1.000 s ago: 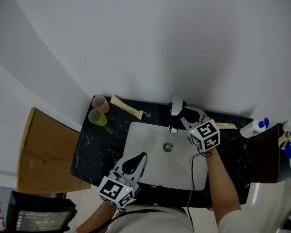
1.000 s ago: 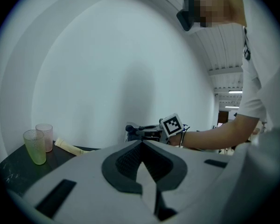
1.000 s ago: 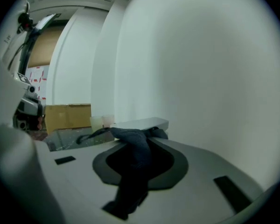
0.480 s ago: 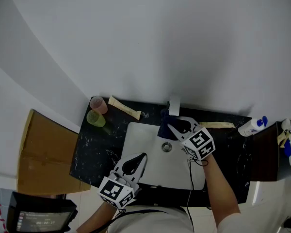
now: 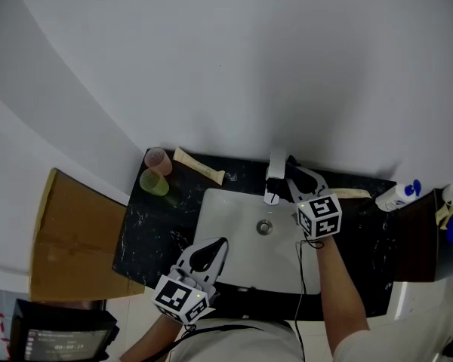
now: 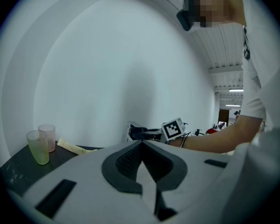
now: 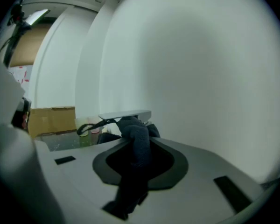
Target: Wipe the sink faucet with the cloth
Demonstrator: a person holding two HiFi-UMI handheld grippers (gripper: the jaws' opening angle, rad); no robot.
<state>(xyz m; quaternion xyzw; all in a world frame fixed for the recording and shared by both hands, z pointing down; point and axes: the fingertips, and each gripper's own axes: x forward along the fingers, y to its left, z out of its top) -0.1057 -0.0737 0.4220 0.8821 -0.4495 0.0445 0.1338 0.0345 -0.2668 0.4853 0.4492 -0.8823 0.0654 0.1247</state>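
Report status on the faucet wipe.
Right tool shut on cloth, at the faucet. Left tool shut, empty, over sink near edge. Cups off left, nothing blocking.

Matt dark cloth point(image 7: 137, 141); glossy white ceramic sink point(image 5: 226, 228).

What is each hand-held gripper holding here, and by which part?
The right hand-held gripper pinches the dark cloth by a bunched fold, the rest bulging ahead toward the faucet. The left hand-held gripper is shut on nothing.
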